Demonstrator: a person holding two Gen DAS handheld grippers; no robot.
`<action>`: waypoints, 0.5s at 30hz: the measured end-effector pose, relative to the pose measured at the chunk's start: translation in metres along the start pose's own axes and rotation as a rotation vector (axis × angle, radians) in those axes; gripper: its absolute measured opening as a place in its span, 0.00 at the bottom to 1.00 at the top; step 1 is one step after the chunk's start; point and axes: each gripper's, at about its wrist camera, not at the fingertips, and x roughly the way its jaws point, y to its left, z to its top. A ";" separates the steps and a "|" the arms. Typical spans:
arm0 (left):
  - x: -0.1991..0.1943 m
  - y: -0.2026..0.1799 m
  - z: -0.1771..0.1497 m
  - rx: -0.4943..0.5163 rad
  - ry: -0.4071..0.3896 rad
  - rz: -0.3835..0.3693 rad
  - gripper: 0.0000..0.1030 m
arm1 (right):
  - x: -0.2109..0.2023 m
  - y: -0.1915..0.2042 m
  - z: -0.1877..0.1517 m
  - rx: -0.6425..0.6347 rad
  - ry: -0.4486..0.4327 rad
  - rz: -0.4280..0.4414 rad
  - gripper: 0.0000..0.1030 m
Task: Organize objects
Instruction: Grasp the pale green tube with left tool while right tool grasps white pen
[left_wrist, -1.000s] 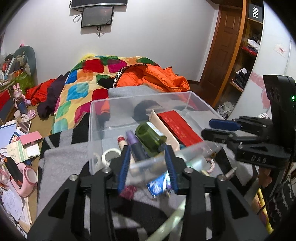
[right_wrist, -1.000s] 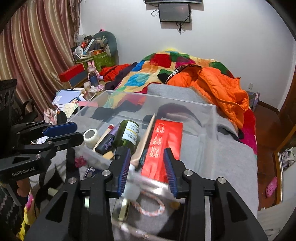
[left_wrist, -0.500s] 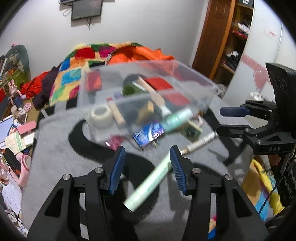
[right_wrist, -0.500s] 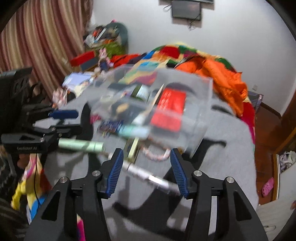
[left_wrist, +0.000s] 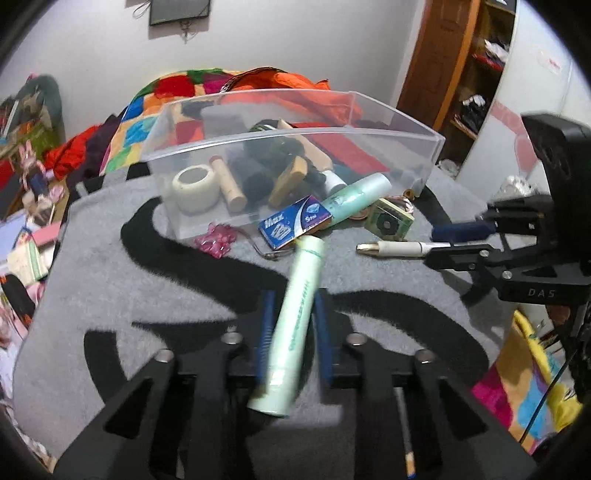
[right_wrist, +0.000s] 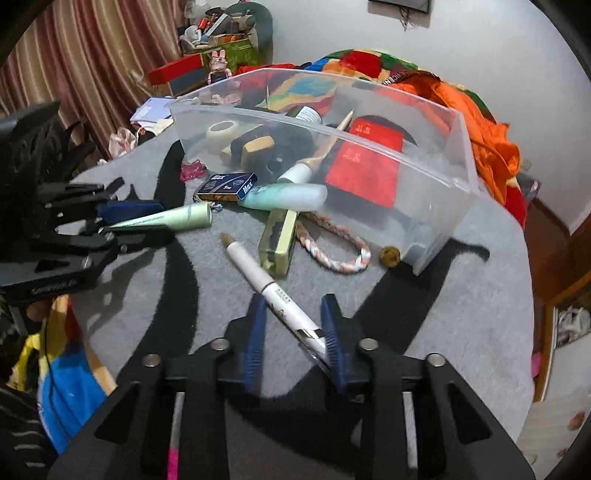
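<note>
A clear plastic bin (left_wrist: 295, 136) (right_wrist: 369, 147) stands on the grey and black blanket and holds a tape roll, a green bottle, a red packet and other items. My left gripper (left_wrist: 291, 299) sits around a pale green tube (left_wrist: 295, 321) (right_wrist: 166, 219), jaws close to its sides. My right gripper (right_wrist: 291, 299) is open around the rear of a white pen (right_wrist: 266, 277) (left_wrist: 399, 249) that lies on the blanket. The pen's rear end touches the right finger.
In front of the bin lie a blue Max staples box (left_wrist: 293, 225), a mint tube (right_wrist: 284, 195), a small green box (right_wrist: 279, 240), a braided cord loop (right_wrist: 332, 254), a pink wrapper (left_wrist: 216, 240) and a brown cap (right_wrist: 389, 255). Bedding lies behind.
Both grippers pulled back from the bin and dropped lower. The left one closed in around the green tube; the right one moved over the white pen. The bin now stands farther off.
</note>
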 end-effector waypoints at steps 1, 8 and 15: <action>-0.003 0.003 -0.002 -0.014 0.003 -0.007 0.14 | -0.003 0.000 -0.003 0.008 0.002 0.003 0.19; -0.017 0.003 -0.012 -0.003 0.026 -0.014 0.14 | -0.019 0.009 -0.022 0.041 0.013 0.054 0.11; -0.007 -0.003 -0.006 0.002 0.014 0.009 0.14 | -0.010 0.021 -0.020 0.025 -0.014 0.013 0.12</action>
